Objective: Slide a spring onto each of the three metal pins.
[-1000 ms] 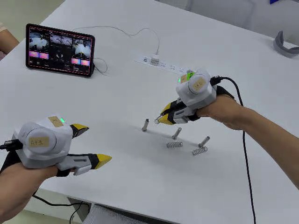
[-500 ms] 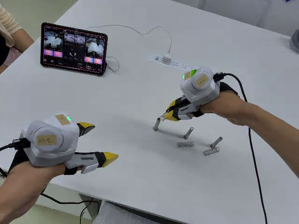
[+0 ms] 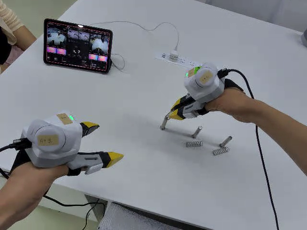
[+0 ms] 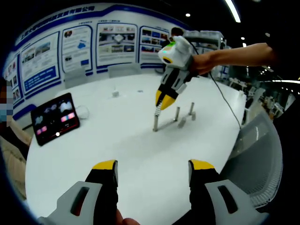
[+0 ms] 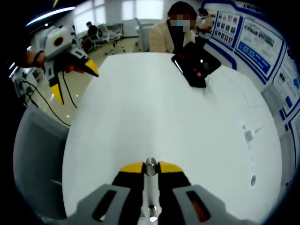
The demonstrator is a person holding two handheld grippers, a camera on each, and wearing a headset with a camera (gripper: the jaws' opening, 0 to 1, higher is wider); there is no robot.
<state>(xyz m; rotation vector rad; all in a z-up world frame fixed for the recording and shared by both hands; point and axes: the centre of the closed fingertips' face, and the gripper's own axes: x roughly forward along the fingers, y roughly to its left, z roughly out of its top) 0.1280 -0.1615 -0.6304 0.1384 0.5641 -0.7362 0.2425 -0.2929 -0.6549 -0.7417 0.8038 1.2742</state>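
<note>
Three short metal pins stand on the white table: the left pin (image 3: 164, 123), the middle pin (image 3: 197, 132) and the right pin (image 3: 225, 141). Two springs lie flat beside them, one (image 3: 194, 143) in front of the middle pin and one (image 3: 220, 151) by the right pin. My right gripper (image 3: 174, 115) is shut on a third spring (image 3: 168, 116), whose end hangs just above the left pin's top; the spring (image 5: 150, 165) shows between the yellow tips. In the left gripper view the same spring (image 4: 158, 109) sits over the pin (image 4: 155, 123). My left gripper (image 3: 103, 141) is open and holds nothing, near the front left edge.
A tablet (image 3: 77, 44) stands at the back left, with a cable running to a white power strip (image 3: 180, 59) behind the pins. The table's front edge (image 3: 144, 203) is close to my left gripper. A seated person (image 5: 176, 33) is beyond the tablet.
My right gripper has carried the spring left and closer to the left pin, so its end now sits over the pin's top. The left gripper has stayed where it was; the head camera shifted.
</note>
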